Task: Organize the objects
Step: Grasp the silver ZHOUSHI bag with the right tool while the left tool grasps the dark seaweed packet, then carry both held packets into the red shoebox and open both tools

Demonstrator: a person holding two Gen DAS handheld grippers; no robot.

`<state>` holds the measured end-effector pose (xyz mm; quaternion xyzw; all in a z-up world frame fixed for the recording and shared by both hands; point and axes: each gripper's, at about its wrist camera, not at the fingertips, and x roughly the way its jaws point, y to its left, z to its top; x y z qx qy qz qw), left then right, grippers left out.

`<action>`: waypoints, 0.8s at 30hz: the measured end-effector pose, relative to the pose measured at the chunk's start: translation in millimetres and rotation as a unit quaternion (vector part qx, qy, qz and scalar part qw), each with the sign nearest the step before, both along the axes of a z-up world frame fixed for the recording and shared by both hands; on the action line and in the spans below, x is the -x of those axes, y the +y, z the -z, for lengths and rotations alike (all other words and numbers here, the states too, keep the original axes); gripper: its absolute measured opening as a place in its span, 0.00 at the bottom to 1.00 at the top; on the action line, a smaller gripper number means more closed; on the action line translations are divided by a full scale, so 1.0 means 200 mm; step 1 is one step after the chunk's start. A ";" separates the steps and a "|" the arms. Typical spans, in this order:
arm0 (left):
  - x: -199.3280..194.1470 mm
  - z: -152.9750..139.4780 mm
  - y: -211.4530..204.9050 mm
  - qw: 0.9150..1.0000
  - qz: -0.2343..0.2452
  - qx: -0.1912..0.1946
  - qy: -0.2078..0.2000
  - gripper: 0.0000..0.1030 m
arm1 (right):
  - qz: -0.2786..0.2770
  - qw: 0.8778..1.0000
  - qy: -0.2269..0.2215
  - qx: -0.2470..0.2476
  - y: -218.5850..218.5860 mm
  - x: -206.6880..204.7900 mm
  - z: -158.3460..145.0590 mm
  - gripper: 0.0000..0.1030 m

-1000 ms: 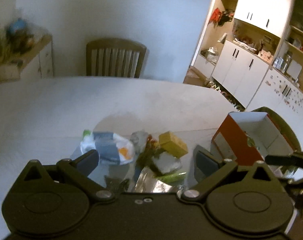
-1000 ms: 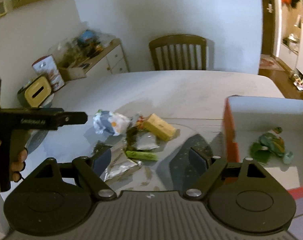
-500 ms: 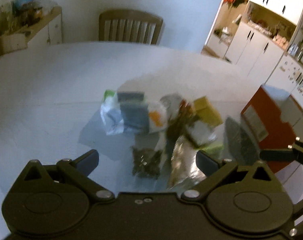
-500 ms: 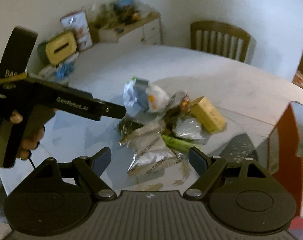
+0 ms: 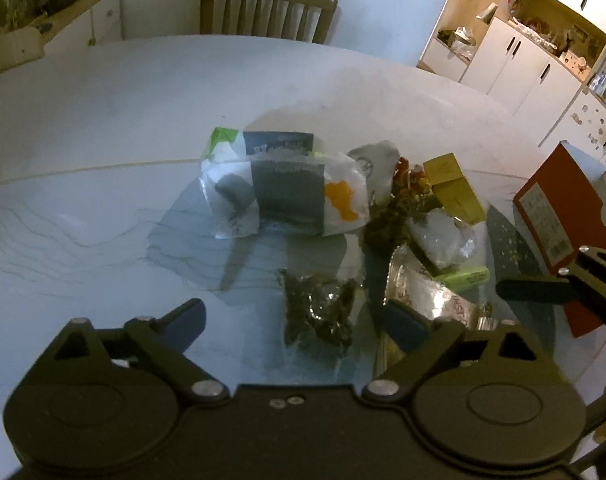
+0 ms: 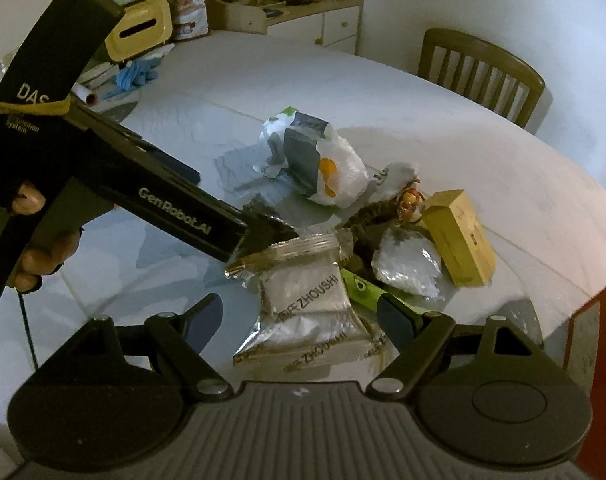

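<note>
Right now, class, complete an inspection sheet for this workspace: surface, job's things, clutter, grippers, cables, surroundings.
Surface: pale round table, a glass panel under the pile.
Job's things: white printed bag, yellow box, silver ZHOUSHI pouch, dark pouch, clear packet, green packet; red carton at the table's edge.
Clutter: tissue box and blue gloves on the far side.
Grippers: left gripper open above the dark pouch, jaws just narrowing; right gripper open over the silver pouch.
Cables: nothing seen.
Surroundings: wooden chair, white cabinets, cluttered sideboard.
</note>
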<state>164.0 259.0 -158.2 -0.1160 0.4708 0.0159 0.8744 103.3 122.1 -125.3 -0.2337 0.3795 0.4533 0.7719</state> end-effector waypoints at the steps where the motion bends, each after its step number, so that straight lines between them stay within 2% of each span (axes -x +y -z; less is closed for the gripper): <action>1: -0.01 0.01 0.00 1.000 -0.001 0.000 0.001 0.89 | -0.003 1.000 0.000 0.002 0.01 0.00 0.01 0.82; 6: -0.02 0.03 -0.02 1.000 0.003 -0.003 0.003 0.77 | -0.012 1.000 -0.004 0.016 0.04 -0.01 0.05 0.82; 10: -0.03 0.04 -0.02 1.000 0.005 0.001 0.002 0.69 | -0.015 1.000 0.002 0.010 0.05 -0.01 0.06 0.82; 12: -0.02 0.04 -0.02 1.000 0.007 0.003 0.000 0.65 | -0.014 1.000 0.002 0.009 0.06 0.00 0.06 0.79; 17: -0.02 0.03 -0.04 1.000 0.016 0.022 -0.002 0.49 | 0.006 1.000 0.010 0.010 0.06 -0.01 0.07 0.63; 19: -0.01 0.03 -0.04 0.999 0.018 0.033 -0.002 0.41 | 0.016 1.000 0.017 0.008 0.05 -0.02 0.07 0.61; 24: -0.01 0.02 -0.05 0.999 0.010 0.036 -0.004 0.31 | 0.030 0.999 0.024 0.001 0.02 -0.02 0.06 0.54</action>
